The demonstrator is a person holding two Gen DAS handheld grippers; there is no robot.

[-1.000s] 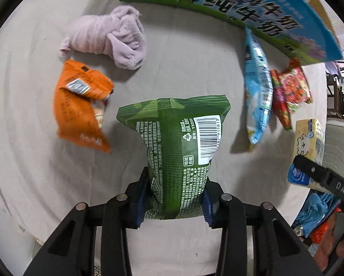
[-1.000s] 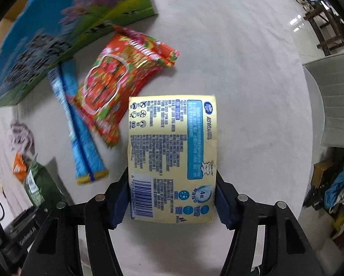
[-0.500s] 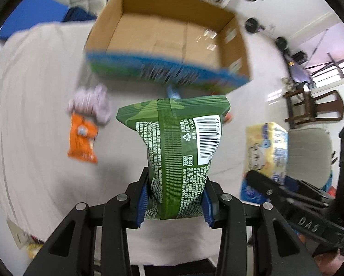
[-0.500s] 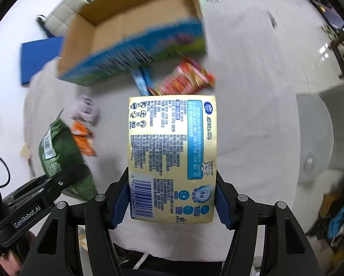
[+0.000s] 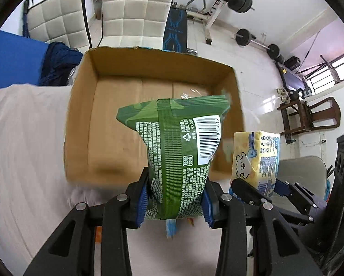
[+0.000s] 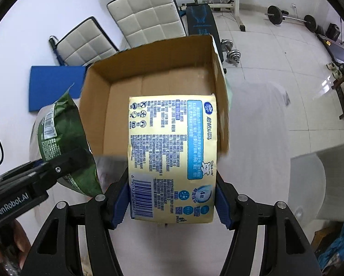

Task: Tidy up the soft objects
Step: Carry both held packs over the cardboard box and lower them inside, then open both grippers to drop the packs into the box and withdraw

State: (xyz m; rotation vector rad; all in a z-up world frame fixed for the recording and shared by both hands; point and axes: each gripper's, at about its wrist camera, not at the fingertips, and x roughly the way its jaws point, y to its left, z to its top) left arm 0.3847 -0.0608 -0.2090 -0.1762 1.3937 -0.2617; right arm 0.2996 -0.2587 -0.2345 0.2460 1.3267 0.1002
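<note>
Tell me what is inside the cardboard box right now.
Only bare cardboard floor shows inside the cardboard box. The green snack bag and yellow tissue pack, both gripper-held in front, hide part of its floor, so that part is unconfirmed.

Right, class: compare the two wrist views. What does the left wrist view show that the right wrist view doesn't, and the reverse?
Only the left wrist view shows the bear drawing on the yellow tissue pack and a wooden chair. Only the right wrist view shows the pack's barcode and dumbbells on the floor. Both show the open cardboard box, the green snack bag, and each hand-held gripper, left and right, clamping its item.
</note>
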